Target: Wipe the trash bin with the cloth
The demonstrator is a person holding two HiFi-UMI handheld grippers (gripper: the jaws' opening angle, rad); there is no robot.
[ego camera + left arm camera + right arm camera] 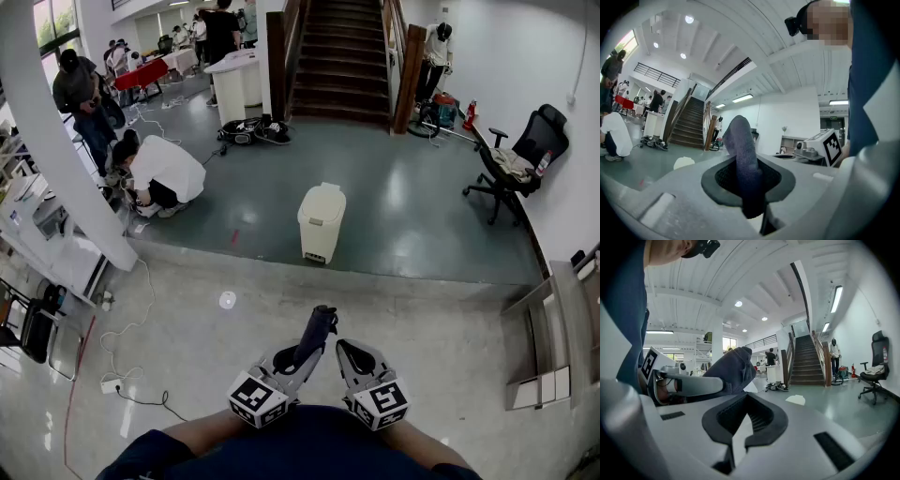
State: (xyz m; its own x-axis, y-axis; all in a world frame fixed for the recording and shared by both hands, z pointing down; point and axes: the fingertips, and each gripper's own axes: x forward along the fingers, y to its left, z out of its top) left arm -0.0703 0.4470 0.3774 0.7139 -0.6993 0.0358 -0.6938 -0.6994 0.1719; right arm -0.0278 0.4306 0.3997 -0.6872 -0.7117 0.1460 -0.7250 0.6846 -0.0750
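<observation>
Left gripper view has the left gripper (749,190) pinching the cloth (742,154), a dark blue-grey roll that stands up from between the jaws, free end uppermost. Right gripper view shows the right gripper (740,427) pressed together on nothing, only a slit between its jaws; the cloth leans in at its 10 o'clock. In the head view the two are held side by side, close to the person's body, over pale polished floor.

The trash bin (321,221), cream with its lid down, stands well apart at 12 o'clock on darker green floor, beyond the floor edge (422,272) where the two surfaces meet. A white cable (152,295) trails over the pale floor at 9 o'clock, and a crouching person (159,173) works at 10 o'clock.

Wiping has not begun, by my reading; the approach comes first. The floor edge could catch a foot on the way over. The bin looks light and free-standing, so a hard sideways stroke might push or tip it unless the empty gripper steadies it. Bunched as it is, the cloth offers little wiping face, and drag could pull it from the pinch.
</observation>
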